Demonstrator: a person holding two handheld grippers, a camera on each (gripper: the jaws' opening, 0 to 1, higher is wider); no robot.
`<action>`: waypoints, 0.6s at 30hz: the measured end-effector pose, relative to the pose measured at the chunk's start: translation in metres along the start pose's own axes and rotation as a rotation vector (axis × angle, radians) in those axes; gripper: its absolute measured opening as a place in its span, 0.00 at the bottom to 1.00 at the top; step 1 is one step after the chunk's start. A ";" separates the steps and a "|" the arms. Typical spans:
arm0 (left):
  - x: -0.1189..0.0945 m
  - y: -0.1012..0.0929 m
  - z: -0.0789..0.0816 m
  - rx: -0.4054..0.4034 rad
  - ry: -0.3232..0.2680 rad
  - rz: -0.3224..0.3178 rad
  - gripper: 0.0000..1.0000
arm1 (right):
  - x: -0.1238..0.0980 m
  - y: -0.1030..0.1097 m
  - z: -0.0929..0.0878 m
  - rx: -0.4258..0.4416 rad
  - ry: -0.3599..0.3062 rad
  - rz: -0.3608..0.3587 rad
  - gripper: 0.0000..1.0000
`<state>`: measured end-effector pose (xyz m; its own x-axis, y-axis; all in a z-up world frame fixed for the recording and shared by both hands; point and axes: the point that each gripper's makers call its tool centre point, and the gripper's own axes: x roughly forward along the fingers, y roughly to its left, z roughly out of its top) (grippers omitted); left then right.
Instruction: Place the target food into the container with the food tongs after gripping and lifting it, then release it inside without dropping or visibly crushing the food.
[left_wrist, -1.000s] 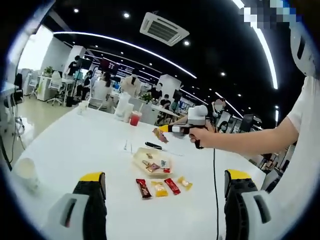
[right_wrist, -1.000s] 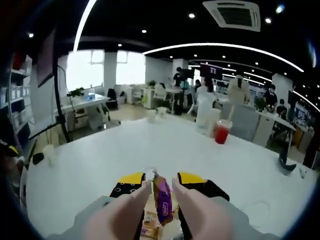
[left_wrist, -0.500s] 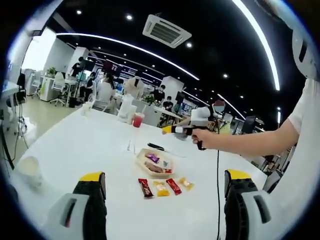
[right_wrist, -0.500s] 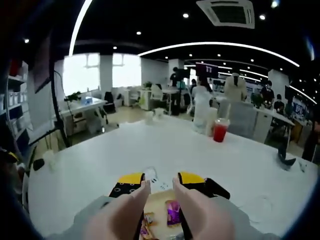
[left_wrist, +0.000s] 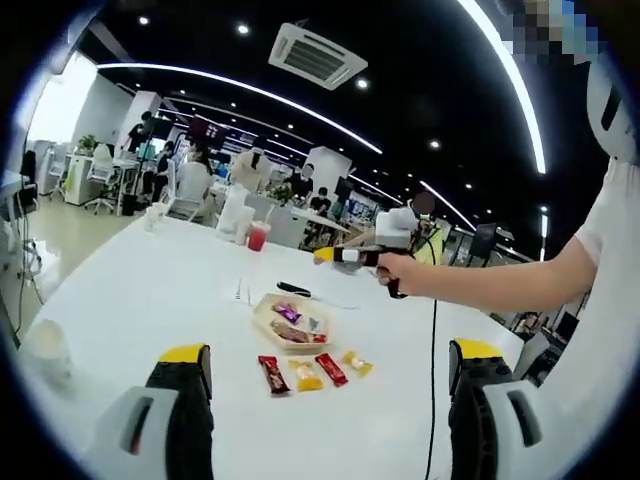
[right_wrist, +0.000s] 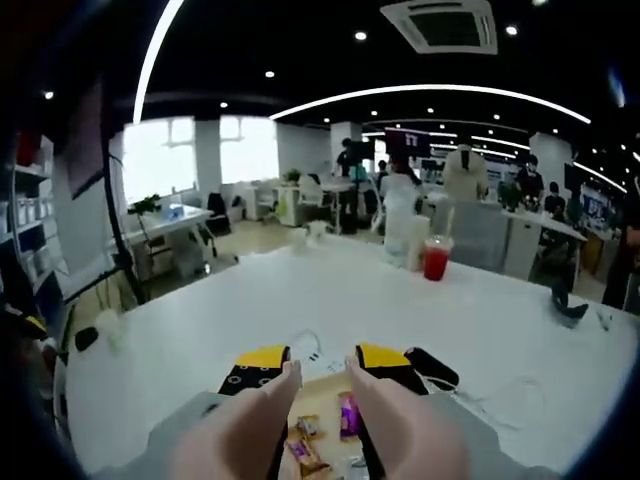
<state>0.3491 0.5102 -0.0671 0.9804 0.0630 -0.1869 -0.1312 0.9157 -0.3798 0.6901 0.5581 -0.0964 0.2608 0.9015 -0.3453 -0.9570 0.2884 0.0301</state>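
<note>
Right gripper up above the container, jaws apart and holding nothing; left gripper jaws wide open, idle. Four wrapped snacks waiting on the desk. Risk ahead: squeezing too hard and crumpling a wrapper, or too lightly and dropping it short of the rim.

You face an open-plan office under a black ceiling with curved light strips and an air-conditioning vent at 12 o'clock. Bright windows glow at 10 o'clock; desks and chairs stand beyond the white table.
</note>
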 end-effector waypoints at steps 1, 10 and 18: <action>0.000 -0.001 0.001 0.000 -0.006 -0.002 0.99 | -0.003 0.000 0.001 0.012 -0.006 -0.001 0.25; 0.011 -0.017 0.004 -0.016 -0.039 -0.062 0.99 | -0.021 0.012 -0.002 0.008 -0.002 -0.004 0.25; 0.010 -0.016 0.007 -0.051 -0.080 -0.102 0.99 | -0.044 0.015 0.001 0.011 -0.019 -0.021 0.25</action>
<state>0.3623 0.4989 -0.0567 0.9973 0.0043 -0.0730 -0.0360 0.8978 -0.4390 0.6641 0.5229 -0.0797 0.2835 0.9009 -0.3285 -0.9498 0.3112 0.0336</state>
